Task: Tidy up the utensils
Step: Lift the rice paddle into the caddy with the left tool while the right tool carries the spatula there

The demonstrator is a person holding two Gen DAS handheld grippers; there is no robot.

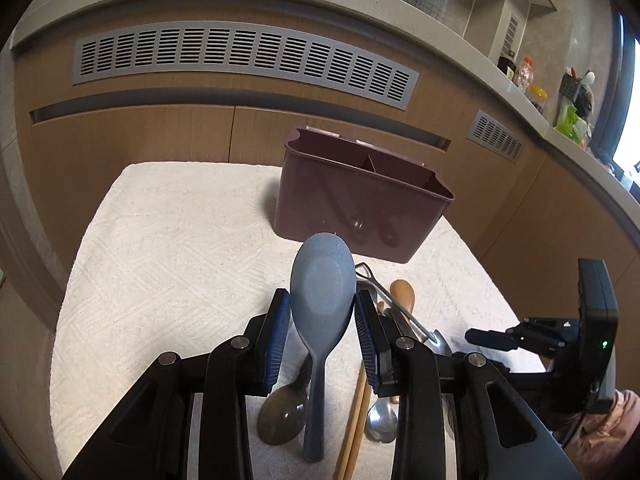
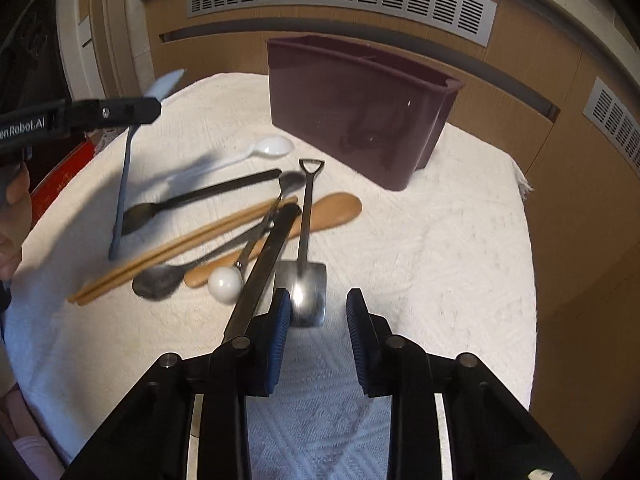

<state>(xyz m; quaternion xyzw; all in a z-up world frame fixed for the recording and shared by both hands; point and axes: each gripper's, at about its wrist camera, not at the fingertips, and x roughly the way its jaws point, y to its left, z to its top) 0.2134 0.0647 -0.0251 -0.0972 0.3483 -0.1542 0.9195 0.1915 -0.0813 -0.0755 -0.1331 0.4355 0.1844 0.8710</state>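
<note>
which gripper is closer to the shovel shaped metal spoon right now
Right. The right gripper hangs right over the shovel-shaped metal spoon, its bowl by the left pad. The left gripper is off to the side, lifted, holding the blue rice paddle.

The left gripper [image 1: 320, 334], at lower centre, clamped a blue plastic rice paddle [image 1: 321, 320] by its bowl, above a white textured cloth [image 1: 168, 240]. A maroon plastic utensil caddy [image 1: 356, 204] stood at centre right.
</note>
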